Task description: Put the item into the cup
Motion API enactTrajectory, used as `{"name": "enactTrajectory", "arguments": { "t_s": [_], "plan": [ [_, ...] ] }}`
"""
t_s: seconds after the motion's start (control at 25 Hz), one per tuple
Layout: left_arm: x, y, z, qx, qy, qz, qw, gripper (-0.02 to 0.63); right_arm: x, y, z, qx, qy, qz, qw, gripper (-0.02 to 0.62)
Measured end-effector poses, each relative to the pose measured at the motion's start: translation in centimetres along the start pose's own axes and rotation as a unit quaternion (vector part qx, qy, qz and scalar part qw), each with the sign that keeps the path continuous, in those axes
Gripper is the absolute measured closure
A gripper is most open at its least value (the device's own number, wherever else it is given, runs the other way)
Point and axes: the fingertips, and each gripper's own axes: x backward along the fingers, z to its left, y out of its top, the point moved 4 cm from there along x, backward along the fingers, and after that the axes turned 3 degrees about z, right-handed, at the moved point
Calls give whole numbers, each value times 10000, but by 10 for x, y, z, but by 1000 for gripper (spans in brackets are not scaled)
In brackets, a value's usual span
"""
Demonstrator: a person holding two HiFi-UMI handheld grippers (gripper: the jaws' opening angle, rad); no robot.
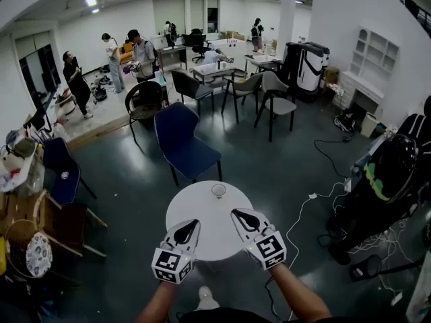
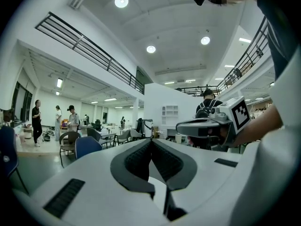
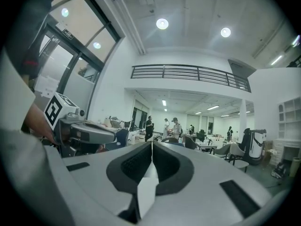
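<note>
A small clear cup [image 1: 219,191] stands near the far edge of a round white table [image 1: 202,237] in the head view. Both grippers hover over the table's near half, tilted upward and pointing away from me. My left gripper [image 1: 194,223] is shut with nothing between its jaws; its own view shows the jaws [image 2: 151,141] meeting against the room. My right gripper [image 1: 236,213] is shut and empty too, its jaws [image 3: 152,143] touching. Each gripper shows in the other's view: the right gripper [image 2: 207,126] and the left gripper [image 3: 84,132]. No loose item shows on the table.
A blue chair [image 1: 185,143] stands just behind the table. More chairs [image 1: 60,173] and clutter line the left. A black machine [image 1: 384,180] and white cables [image 1: 303,214] lie on the floor at the right. Several people [image 1: 111,62] stand far back.
</note>
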Motion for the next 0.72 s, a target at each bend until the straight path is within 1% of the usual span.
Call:
{"name": "enactTrajectory", "arguments": {
  "t_s": [0.32,0.72],
  "plan": [
    [27,12,-52,-91,50,-125,9999,591,57,3,16,-12,48,-83,10000,571],
    [61,7,-114,-152,120,-156,9997,591,122,0,36,-2,109,-158,9998,574]
  ]
}}
